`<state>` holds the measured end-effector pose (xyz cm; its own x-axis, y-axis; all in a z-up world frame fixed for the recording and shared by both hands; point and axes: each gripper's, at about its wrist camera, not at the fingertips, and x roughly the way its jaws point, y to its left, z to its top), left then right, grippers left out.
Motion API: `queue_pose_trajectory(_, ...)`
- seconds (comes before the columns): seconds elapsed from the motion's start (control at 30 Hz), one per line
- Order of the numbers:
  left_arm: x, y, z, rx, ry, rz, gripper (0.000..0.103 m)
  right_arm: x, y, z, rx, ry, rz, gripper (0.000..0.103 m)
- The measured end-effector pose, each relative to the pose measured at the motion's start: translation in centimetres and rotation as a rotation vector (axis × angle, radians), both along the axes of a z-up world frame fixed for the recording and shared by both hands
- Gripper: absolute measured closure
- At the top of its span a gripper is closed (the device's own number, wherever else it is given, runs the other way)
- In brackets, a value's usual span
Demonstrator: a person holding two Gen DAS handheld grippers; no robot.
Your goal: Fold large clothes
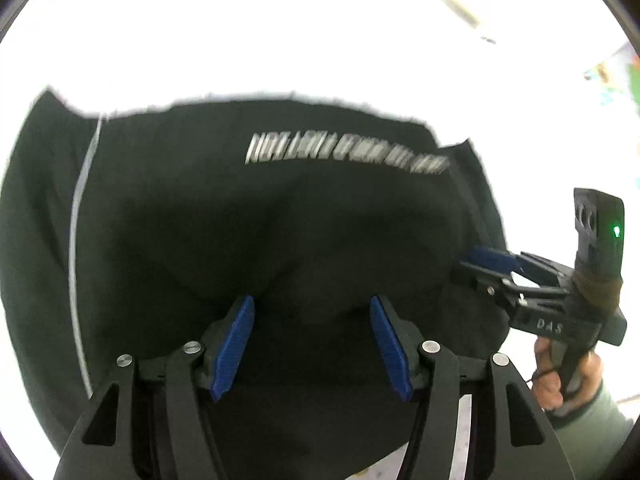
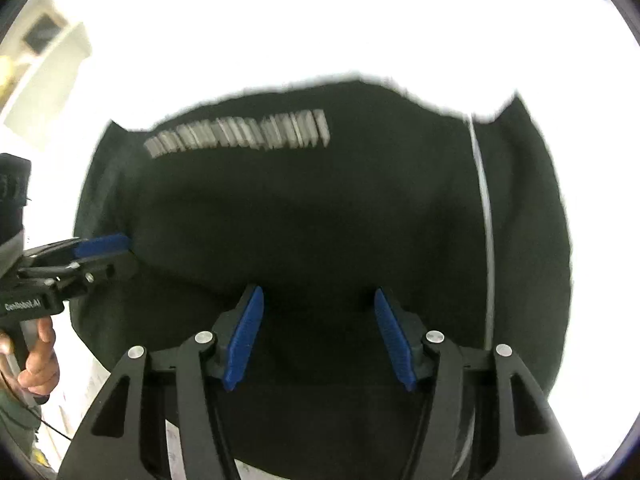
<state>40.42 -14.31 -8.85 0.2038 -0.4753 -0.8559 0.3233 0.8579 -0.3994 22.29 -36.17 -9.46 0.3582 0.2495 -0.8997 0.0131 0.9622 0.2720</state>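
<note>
Black fabric of a large garment [image 1: 240, 220] lies spread on a bright white table [image 1: 240, 40], with a blurred line of pale lettering [image 1: 346, 154] near its far edge and a thin white stripe [image 1: 78, 240] down one side. Above the garment's near part, the left gripper [image 1: 312, 344] stands with its jaws parted about halfway, nothing between the blue pads [image 1: 234, 346]. Over the same garment the right gripper [image 2: 320, 336] is likewise half open and empty. A hand [image 2: 38, 364] grips the left gripper's handle beside the garment's edge.
</note>
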Motion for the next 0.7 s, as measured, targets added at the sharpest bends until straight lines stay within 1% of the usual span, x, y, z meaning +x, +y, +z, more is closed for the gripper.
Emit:
queue_pose_trajectory(0.03,0.7,-0.2,1.1,-0.005,-0.032,0.0,0.041,0.8,-0.2,0.9,-0.008,-0.034,-0.004,0.041)
queue_pose_trajectory(0.07,1.4,-0.4,1.6,-0.001,-0.048,0.013,0.041,1.9,-0.4,1.4,-0.014,-0.051,-0.013,0.041)
queue_pose_trajectory(0.1,2.5,-0.6,1.8,-0.01,-0.056,0.022,0.041,3.3,-0.6,1.3,-0.021,-0.057,-0.028,0.041)
queue_pose_trajectory(0.13,3.7,-1.0,1.4,-0.013,-0.047,0.03,0.041,4.6,-0.7,0.5,-0.031,-0.046,-0.04,0.041)
queue_pose_trajectory(0.17,4.7,-1.1,0.4,0.006,-0.021,0.039,0.041,5.8,-1.4,-1.2,-0.035,-0.015,-0.041,0.041)
queue_pose_trajectory(0.2,6.0,-1.4,-1.7,0.053,0.038,0.05,0.042,6.6,-1.4,-2.8,-0.028,0.023,-0.038,0.04)
queue_pose_trajectory(0.23,7.0,-1.6,-3.7,0.068,0.098,0.055,0.042,7.2,-1.6,-4.4,-0.008,0.058,-0.036,0.038)
queue_pose_trajectory(0.27,7.6,-1.6,-5.1,0.069,0.128,0.063,0.042,7.6,-1.6,-5.7,0.013,0.088,-0.046,0.038)
queue_pose_trajectory(0.3,8.0,-1.7,-5.8,0.078,0.132,0.061,0.042,7.8,-1.9,-6.8,0.024,0.095,-0.065,0.037)
queue_pose_trajectory(0.33,8.2,-2.0,-5.7,0.096,0.127,0.052,0.042,8.0,-2.1,-7.0,0.031,0.1,-0.076,0.037)
queue_pose_trajectory(0.37,8.2,-2.1,-5.3,0.106,0.124,0.049,0.042,8.0,-2.2,-6.8,0.035,0.104,-0.081,0.037)
queue_pose_trajectory(0.4,8.1,-1.9,-4.8,0.1,0.119,0.045,0.042,7.9,-2.4,-6.3,0.04,0.103,-0.083,0.037)
queue_pose_trajectory(0.47,6.9,-1.6,-2.8,0.068,0.096,0.033,0.042,7.0,-2.7,-4.8,0.059,0.07,-0.08,0.037)
queue_pose_trajectory(0.53,6.0,-0.3,-0.5,0.033,0.065,0.019,0.042,5.1,-3.2,-2.3,0.067,0.022,-0.047,0.037)
queue_pose_trajectory(0.63,1.5,2.2,2.2,0.004,0.008,-0.03,0.041,0.3,-2.3,1.8,0.012,-0.064,0.049,0.037)
queue_pose_trajectory(0.7,-1.5,3.3,2.6,-0.002,0.016,-0.061,0.041,-2.1,-0.7,2.5,0.005,-0.061,0.09,0.037)
